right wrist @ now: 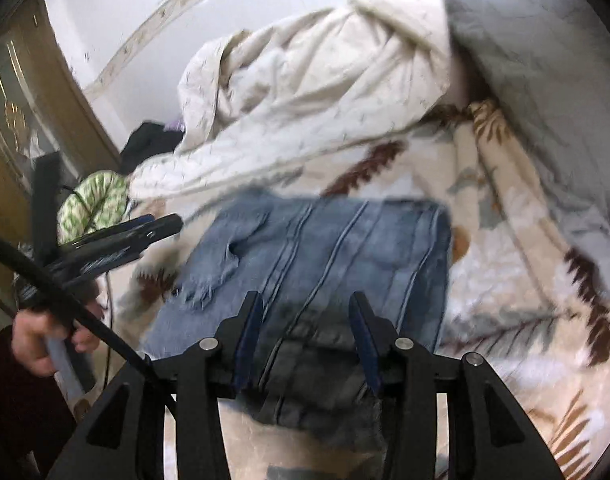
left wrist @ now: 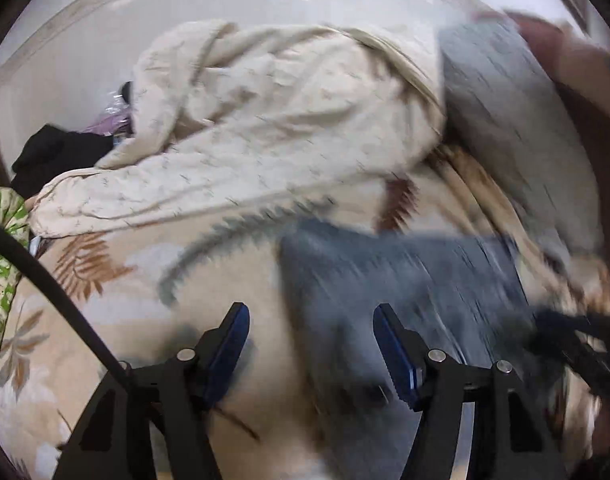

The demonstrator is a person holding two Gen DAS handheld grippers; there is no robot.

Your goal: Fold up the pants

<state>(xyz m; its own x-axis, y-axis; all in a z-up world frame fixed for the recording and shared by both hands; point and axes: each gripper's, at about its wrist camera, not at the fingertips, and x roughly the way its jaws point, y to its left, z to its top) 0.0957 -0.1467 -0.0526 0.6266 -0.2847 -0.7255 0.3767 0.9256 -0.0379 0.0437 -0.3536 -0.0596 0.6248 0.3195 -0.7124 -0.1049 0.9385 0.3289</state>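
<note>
Jeans, blue denim, folded into a rough rectangle, lie flat on the leaf-print bedsheet just in front of the heaped cream quilt; we take the jeans as landmark. Our right gripper hangs over their near edge with jaws spread and nothing between them, while our left gripper, jaws likewise apart and empty, sits off their left side above the sheet. Beyond the jeans, right of the quilt, we note a grey pillow.
</note>
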